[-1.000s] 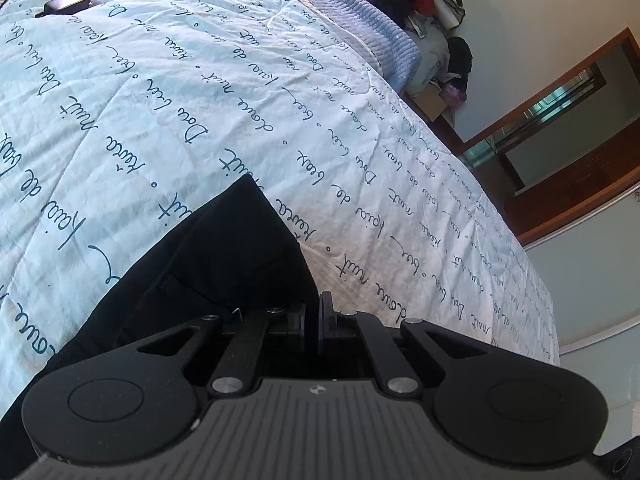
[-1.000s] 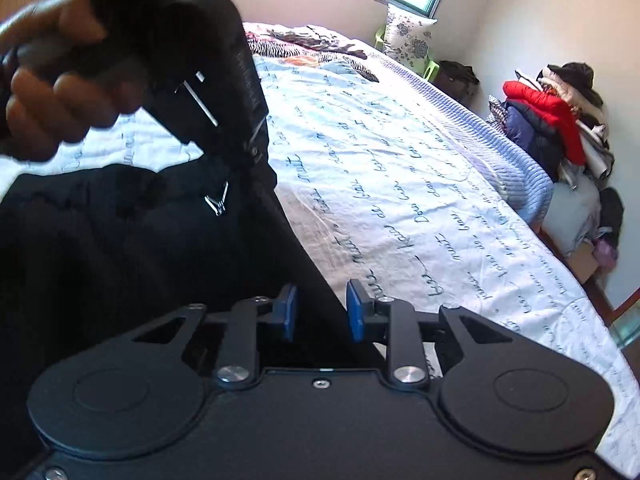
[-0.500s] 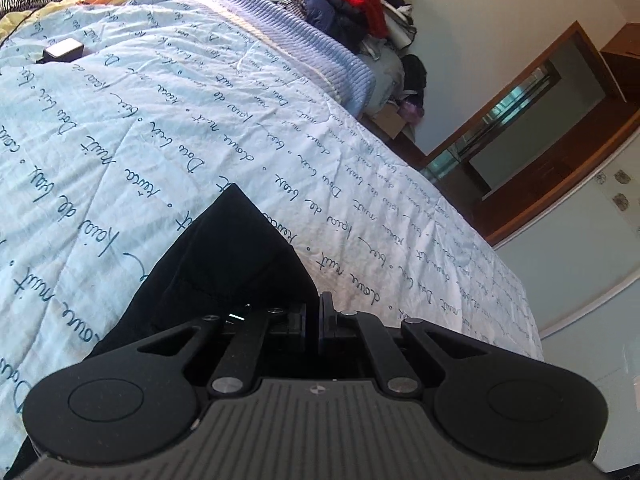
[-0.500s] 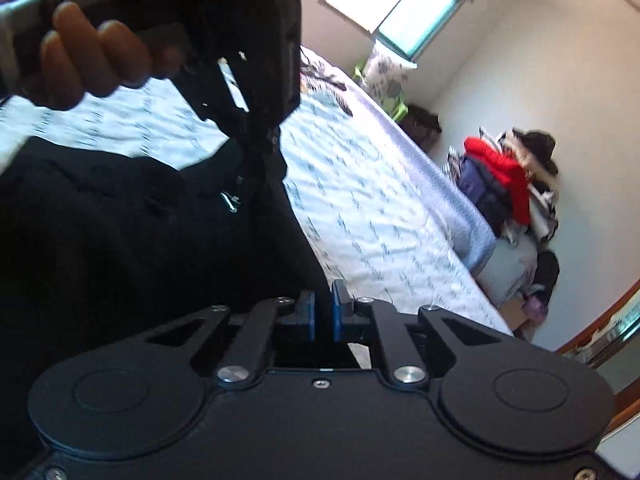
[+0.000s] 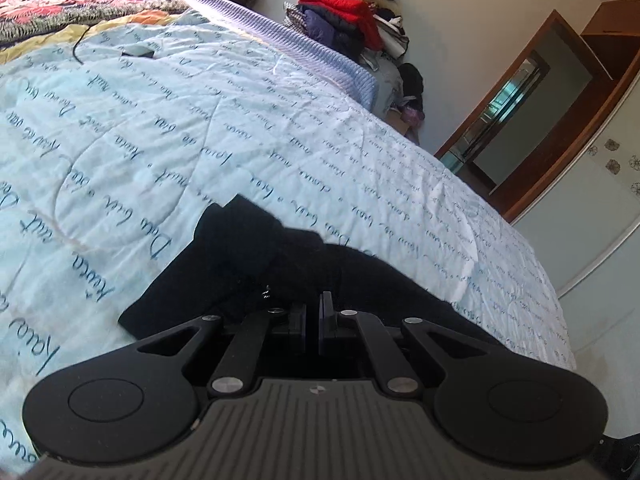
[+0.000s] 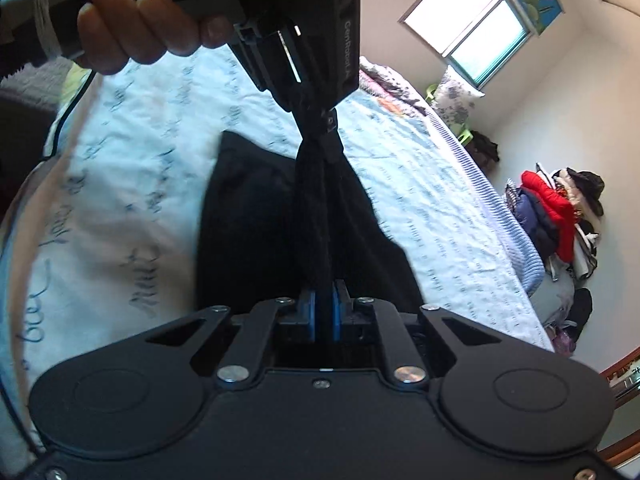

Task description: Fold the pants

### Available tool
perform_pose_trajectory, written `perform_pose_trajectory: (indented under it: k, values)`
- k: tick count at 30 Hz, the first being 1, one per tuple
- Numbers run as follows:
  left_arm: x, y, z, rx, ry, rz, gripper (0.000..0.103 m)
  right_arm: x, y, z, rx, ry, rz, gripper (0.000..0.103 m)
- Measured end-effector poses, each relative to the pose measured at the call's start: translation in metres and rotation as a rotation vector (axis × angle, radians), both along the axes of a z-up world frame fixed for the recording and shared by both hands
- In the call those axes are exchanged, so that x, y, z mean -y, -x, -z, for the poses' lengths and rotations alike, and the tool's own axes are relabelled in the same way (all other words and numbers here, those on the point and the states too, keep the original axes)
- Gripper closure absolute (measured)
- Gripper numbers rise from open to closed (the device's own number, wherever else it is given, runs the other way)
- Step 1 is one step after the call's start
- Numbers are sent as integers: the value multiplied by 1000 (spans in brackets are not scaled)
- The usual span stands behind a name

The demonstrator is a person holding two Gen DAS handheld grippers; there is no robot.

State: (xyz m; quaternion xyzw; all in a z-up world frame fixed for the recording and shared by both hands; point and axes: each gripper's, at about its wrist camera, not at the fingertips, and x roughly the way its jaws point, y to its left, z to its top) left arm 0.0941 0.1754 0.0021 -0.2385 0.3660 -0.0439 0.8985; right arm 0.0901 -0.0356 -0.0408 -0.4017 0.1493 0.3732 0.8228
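Black pants (image 5: 248, 264) lie on the pale blue quilt with script print (image 5: 200, 128). My left gripper (image 5: 313, 308) is shut on the pants' edge, and cloth bunches just past its pads. In the right wrist view my right gripper (image 6: 324, 304) is shut on the black pants (image 6: 320, 216). A taut band of cloth runs from it up to the left gripper (image 6: 326, 136), held above by a person's hand (image 6: 132, 32). The rest of the pants hangs below and spreads over the bed.
A pile of clothes with a red jacket (image 5: 344, 4) stands beside the bed's far side. A patterned blanket (image 5: 72, 4) and pillow (image 6: 456, 92) lie at the head. A dark wooden door frame (image 5: 560, 112) stands at right; a small dark device (image 5: 138, 53) rests on the quilt.
My right gripper closed on the pants. Both grippers swept across the bed with the cloth, which now stretches between them; the left wrist view shows more of the room.
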Motion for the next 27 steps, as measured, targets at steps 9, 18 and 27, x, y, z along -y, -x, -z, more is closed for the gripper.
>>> perform_pose_trajectory:
  k: [9,18,27]
  values:
    - [-7,27,28,-62,-14,-46,98,-6,31,17,-26,35,-8,95]
    - [-4,27,43,-106,-37,-55,98,-12,41,32,-27,85,3,94]
    - [5,26,38,-125,-90,-52,85,-13,49,33,-6,51,64,91]
